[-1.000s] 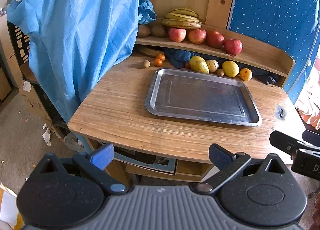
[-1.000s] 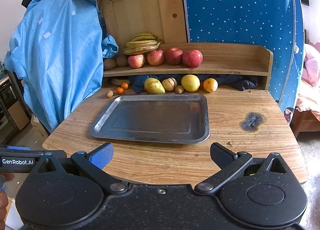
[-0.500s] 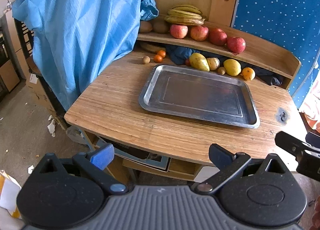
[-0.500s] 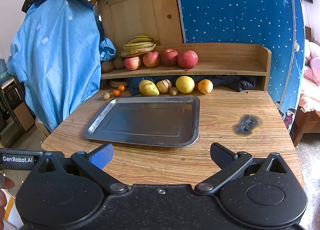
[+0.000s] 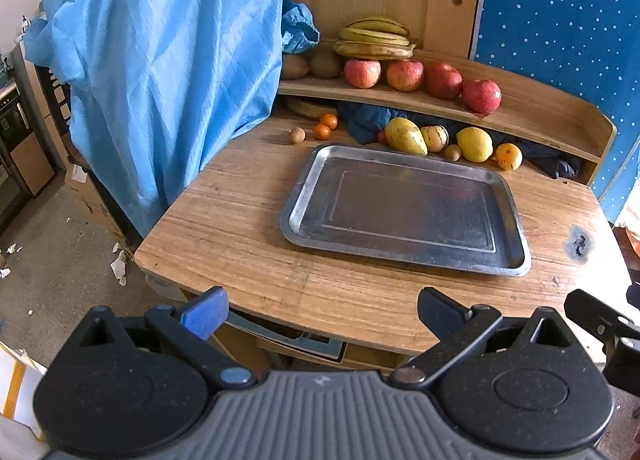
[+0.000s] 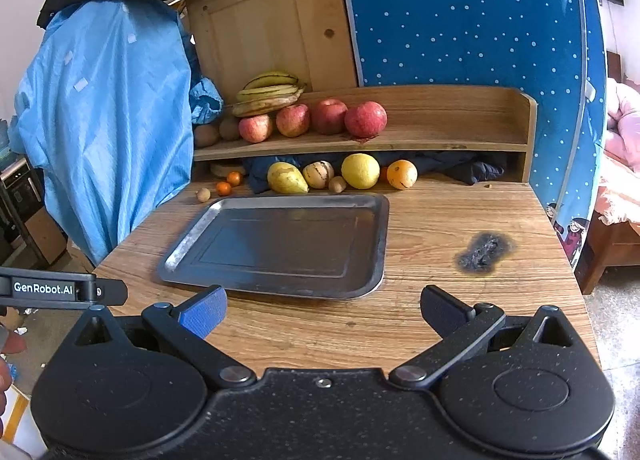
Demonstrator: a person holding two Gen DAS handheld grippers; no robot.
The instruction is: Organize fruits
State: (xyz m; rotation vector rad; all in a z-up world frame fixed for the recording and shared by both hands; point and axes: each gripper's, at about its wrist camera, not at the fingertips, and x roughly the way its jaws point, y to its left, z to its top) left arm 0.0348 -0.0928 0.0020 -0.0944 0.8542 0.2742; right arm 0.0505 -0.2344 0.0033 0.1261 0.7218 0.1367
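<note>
I see a metal tray (image 5: pixel 404 211) lying flat on a wooden table (image 5: pixel 240 227), and I will tell where everything is from that tray. Nothing lies in the tray.

My left gripper (image 5: pixel 320 312) hangs in front of the tray, past the near edge of the table. Its jaws are spread wide and they hold nothing. My right gripper (image 6: pixel 322 308) hangs over the table just in front of the tray's near rim. Its jaws are spread wide too, with nothing between them.

All the fruit is behind the tray, far from both grippers. Right behind the far rim lie a pear (image 6: pixel 286 178), a striped fruit (image 6: pixel 318 174), a small brown fruit (image 6: pixel 337 183), a lemon (image 6: pixel 360 171) and an orange (image 6: pixel 401 174). Behind the tray's far left corner sit two tiny oranges (image 6: pixel 229 183) and a brown nut-like ball (image 6: pixel 203 194).

Higher up behind the tray is a shelf (image 6: pixel 440 131). On it stand four red apples (image 6: pixel 314 117) in a row, with bananas (image 6: pixel 270 93) piled behind them at the left end, and two brown kiwis (image 5: pixel 310 65) left of the apples.

A blue cloth (image 5: pixel 160 71) hangs to the left of the tray.
</note>
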